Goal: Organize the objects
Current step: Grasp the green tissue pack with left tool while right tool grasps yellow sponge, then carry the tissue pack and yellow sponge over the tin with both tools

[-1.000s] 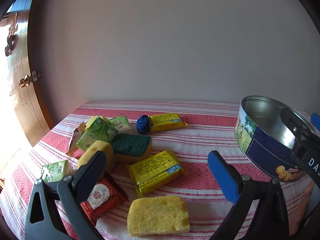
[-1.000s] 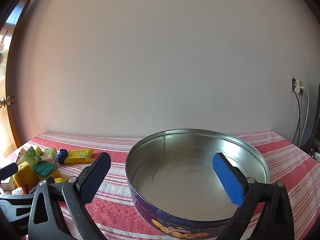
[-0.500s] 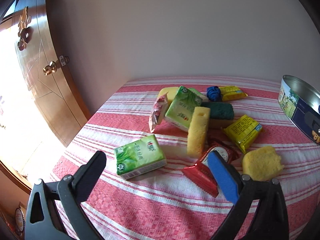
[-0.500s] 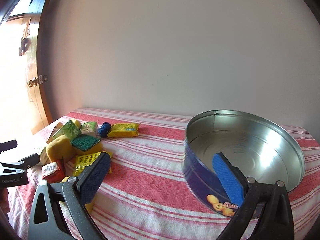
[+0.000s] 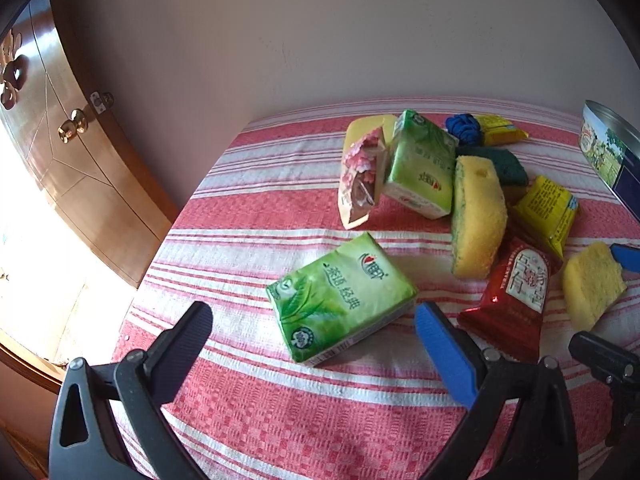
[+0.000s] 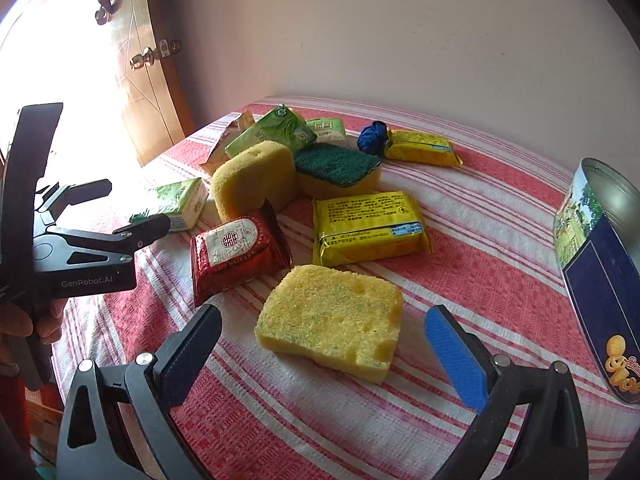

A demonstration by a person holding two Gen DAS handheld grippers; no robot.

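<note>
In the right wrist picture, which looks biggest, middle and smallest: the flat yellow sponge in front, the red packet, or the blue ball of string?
1. Flat yellow sponge, though it lies nearest the camera, which makes it look bigger.
2. Red packet, not much smaller, so the first two are unsure.
3. Blue ball of string, clearly smallest, though farthest away.

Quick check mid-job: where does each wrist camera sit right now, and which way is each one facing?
Left wrist: behind the open left gripper, facing the green tissue pack; right gripper tips at right edge.
Right wrist: behind the open right gripper, facing the flat yellow sponge; left gripper and a hand at left.
Shared: red foil packet, striped red tablecloth, blue biscuit tin.
</note>
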